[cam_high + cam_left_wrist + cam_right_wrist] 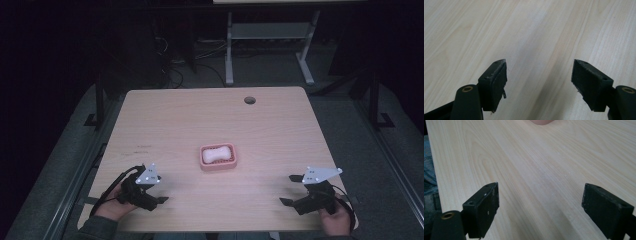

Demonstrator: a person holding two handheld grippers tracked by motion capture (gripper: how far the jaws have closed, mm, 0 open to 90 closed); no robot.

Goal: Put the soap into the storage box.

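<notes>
Left gripper point(161, 192) and right gripper point(289, 190): black, two-jaw, both spread wide and empty, low at near edge of pale wooden bench point(280, 125). Mid-bench: pink rectangular plastic soap dish point(218, 157) holding white soap bar point(216, 153), likely light, rigid, slippery; grasp across short sides.

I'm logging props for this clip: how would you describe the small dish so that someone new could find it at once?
Start at the light wooden table and look a little nearer than its middle, between the left gripper and the right gripper. There sits a pink rectangular soap dish with rounded corners, holding a whitish bar of soap. It is the sole coloured item on the tabletop.
</notes>
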